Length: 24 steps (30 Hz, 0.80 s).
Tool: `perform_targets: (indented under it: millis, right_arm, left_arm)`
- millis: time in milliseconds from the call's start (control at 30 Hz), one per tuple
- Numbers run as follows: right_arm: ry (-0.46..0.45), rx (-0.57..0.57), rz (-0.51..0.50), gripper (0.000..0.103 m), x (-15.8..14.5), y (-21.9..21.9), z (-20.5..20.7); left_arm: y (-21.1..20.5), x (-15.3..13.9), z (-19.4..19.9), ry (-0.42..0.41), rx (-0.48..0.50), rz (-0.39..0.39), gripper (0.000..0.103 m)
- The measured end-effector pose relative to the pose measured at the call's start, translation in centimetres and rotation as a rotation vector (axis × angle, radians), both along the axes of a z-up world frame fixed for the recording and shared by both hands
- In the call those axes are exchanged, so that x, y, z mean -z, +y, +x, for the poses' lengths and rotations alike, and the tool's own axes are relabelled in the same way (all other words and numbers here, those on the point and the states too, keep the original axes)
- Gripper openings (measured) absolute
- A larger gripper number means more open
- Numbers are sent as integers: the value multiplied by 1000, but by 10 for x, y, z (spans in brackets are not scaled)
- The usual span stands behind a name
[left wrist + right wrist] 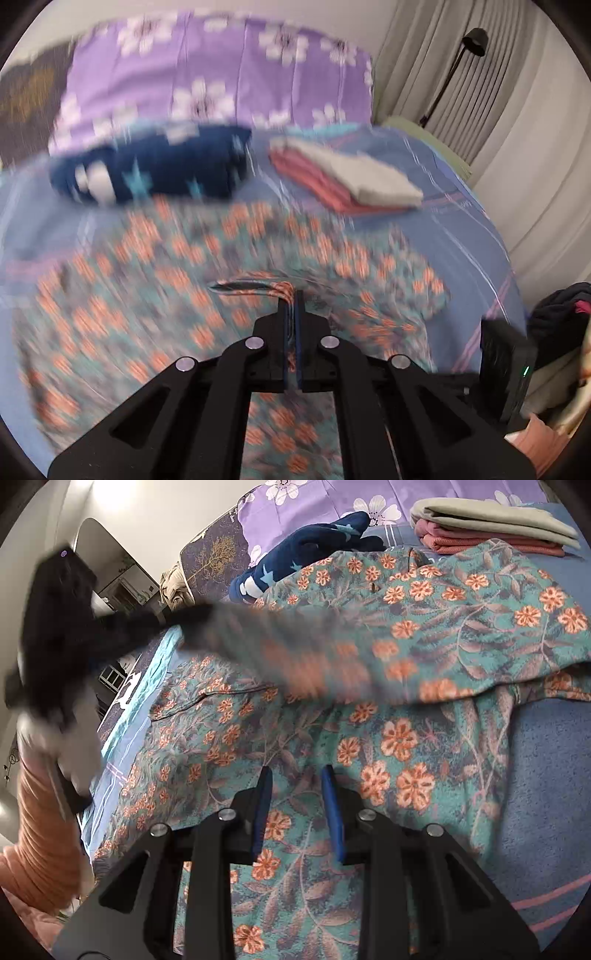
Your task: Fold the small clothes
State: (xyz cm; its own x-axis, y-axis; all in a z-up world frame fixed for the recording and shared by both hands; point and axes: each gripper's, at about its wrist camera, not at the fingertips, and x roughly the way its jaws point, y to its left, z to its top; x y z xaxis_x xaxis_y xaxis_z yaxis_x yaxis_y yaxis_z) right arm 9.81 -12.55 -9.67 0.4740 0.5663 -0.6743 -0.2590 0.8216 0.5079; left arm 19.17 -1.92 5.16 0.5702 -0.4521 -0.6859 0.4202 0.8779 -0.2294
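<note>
We note the floral garment, teal with orange flowers, spread over the bed, which carries a blue sheet. Our left gripper is pressed together, pinching a fold of that garment's edge; the left view is motion-blurred. From the right view, the pinched portion hangs raised above the rest of the garment, stretched toward the left gripper. Our right gripper is spread apart, hovering just above the garment's lower part, nothing between its fingers. Beyond the garment sits a folded stack, grey over reddish, and near it a navy starred cloth against the purple flowered pillow.
</note>
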Motion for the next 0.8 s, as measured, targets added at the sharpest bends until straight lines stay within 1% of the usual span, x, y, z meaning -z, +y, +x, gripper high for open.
perform_targets:
  millis: [33, 133, 233, 300, 367, 400, 500, 533, 633, 700, 767, 800]
  right_arm:
    - [-1, 0, -3, 28, 0, 0, 0]
    - [-1, 1, -5, 28, 0, 0, -1]
    - [5, 3, 3, 28, 1, 0, 1]
    - [7, 3, 2, 28, 1, 0, 1]
    - [5, 2, -5, 28, 1, 1, 1]
    - [4, 2, -9, 28, 1, 1, 1]
    - [2, 2, -23, 28, -1, 4, 0]
    - [0, 2, -31, 28, -1, 5, 0]
    - [-11, 6, -75, 28, -5, 11, -2]
    - [-40, 14, -126, 28, -16, 19, -5]
    - [-106, 15, -165, 30, -34, 18, -7]
    - [-132, 28, -186, 32, -42, 15, -5]
  left_arm:
    - [7, -14, 2, -38, -16, 5, 2]
    - [36, -42, 0, -118, -68, 19, 2]
    - [76, -47, -6, -153, -142, 58, 2]
    - [101, -38, -7, -141, -192, 83, 2]
    - [128, -18, -6, -96, -252, 104, 2]
    - [142, -4, -4, -60, -276, 109, 2]
    - [166, 28, -1, 2, -317, 115, 2]
    - [172, 36, 0, 18, -327, 106, 2]
    - [181, 46, -4, 38, -346, 81, 2]
    - [183, 45, -8, 32, -346, 78, 2]
    - [185, 45, -12, 24, -342, 86, 2]
    - [187, 45, -13, 23, -341, 88, 2]
